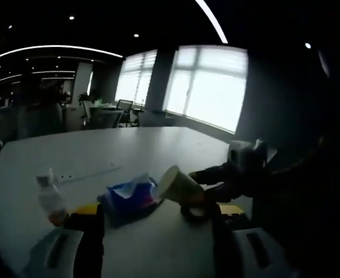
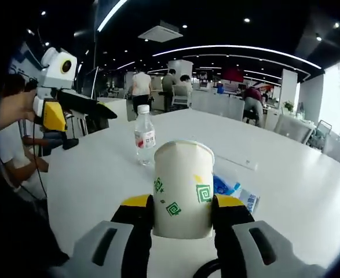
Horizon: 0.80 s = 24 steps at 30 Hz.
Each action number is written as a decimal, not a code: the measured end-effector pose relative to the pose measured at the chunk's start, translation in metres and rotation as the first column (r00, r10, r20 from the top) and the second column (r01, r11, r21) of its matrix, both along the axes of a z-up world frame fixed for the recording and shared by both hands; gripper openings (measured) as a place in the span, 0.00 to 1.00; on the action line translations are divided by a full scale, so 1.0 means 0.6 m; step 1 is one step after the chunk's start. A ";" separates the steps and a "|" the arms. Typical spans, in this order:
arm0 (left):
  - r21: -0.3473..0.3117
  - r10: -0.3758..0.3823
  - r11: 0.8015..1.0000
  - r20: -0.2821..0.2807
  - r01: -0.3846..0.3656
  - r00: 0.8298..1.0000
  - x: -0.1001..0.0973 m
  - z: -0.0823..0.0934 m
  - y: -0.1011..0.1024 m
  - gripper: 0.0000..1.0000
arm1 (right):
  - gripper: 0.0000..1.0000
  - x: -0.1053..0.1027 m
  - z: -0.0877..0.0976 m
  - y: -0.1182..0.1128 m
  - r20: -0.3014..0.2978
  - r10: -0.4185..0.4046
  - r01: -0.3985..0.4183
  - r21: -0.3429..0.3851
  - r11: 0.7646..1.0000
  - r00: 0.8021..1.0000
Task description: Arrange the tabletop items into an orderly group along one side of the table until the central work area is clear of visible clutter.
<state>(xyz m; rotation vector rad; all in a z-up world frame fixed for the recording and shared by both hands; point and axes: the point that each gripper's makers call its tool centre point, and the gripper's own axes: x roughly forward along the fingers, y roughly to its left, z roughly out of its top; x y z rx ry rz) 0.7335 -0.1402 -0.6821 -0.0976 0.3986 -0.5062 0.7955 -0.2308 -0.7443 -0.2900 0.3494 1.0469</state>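
Right tool (image 2: 181,217) is clenched on the paper cup (image 2: 183,188), its two yellow-tipped jaws pressed against the cup's lower sides; the cup stands upright between them over the white table (image 2: 100,168). In the left gripper view the same cup (image 1: 178,185) is seen tilted, mouth toward the camera, with the right tool (image 1: 216,185) coming in from the right side. I judge the low grip is meant to keep the thin wall from buckling while the cup is carried toward the group.

Left tool (image 1: 152,226) has its dark jaws spread wide apart with nothing between them, so it is released. In the right gripper view it (image 2: 103,110) hangs in the air at the left, well apart from the cup, likely waiting its turn.

Counted: one paper cup, one small water bottle (image 2: 145,136) with a red label standing upright beyond the cup, and one blue tissue pack (image 2: 230,186) lying just behind and beside the cup. In the left gripper view the bottle (image 1: 49,197) stands to the left of the tissue pack (image 1: 129,197), the three things near one another. Several people sit or stand at far desks
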 end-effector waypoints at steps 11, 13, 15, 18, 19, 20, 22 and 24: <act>-0.035 -0.112 0.993 0.013 0.112 0.994 0.013 0.028 -0.040 0.57 | 0.36 -0.045 0.049 0.028 0.028 0.103 -0.104 0.054 0.993 0.994; -0.042 -0.135 0.990 0.007 0.135 0.991 0.013 0.031 -0.044 0.51 | 0.36 -0.056 0.056 0.035 0.035 0.134 -0.136 0.065 0.989 0.990; -0.035 -0.175 0.984 0.001 0.175 0.985 0.009 0.033 -0.051 0.44 | 0.36 -0.065 0.062 0.041 0.043 0.163 -0.166 0.070 0.984 0.986; -0.017 -0.204 0.979 0.006 0.204 0.979 0.007 0.038 -0.054 0.40 | 0.36 -0.071 0.067 0.047 0.049 0.184 -0.187 0.074 0.980 0.982; -0.014 -0.210 0.978 0.008 0.210 0.978 0.007 0.039 -0.055 0.37 | 0.36 -0.072 0.069 0.048 0.052 0.188 -0.191 0.075 0.979 0.981; -0.010 -0.220 0.975 0.007 0.220 0.976 0.006 0.040 -0.056 0.35 | 0.36 -0.075 0.071 0.051 0.056 0.197 -0.201 0.078 0.976 0.979; 0.000 -0.249 0.968 -0.003 0.249 0.968 0.001 0.040 -0.059 0.30 | 0.36 -0.078 0.074 0.054 0.059 0.206 -0.210 0.079 0.974 0.977; 0.014 -0.296 0.955 -0.008 0.296 0.955 -0.006 0.040 -0.068 0.27 | 0.36 -0.085 0.077 0.060 0.064 0.226 -0.230 0.077 0.970 0.972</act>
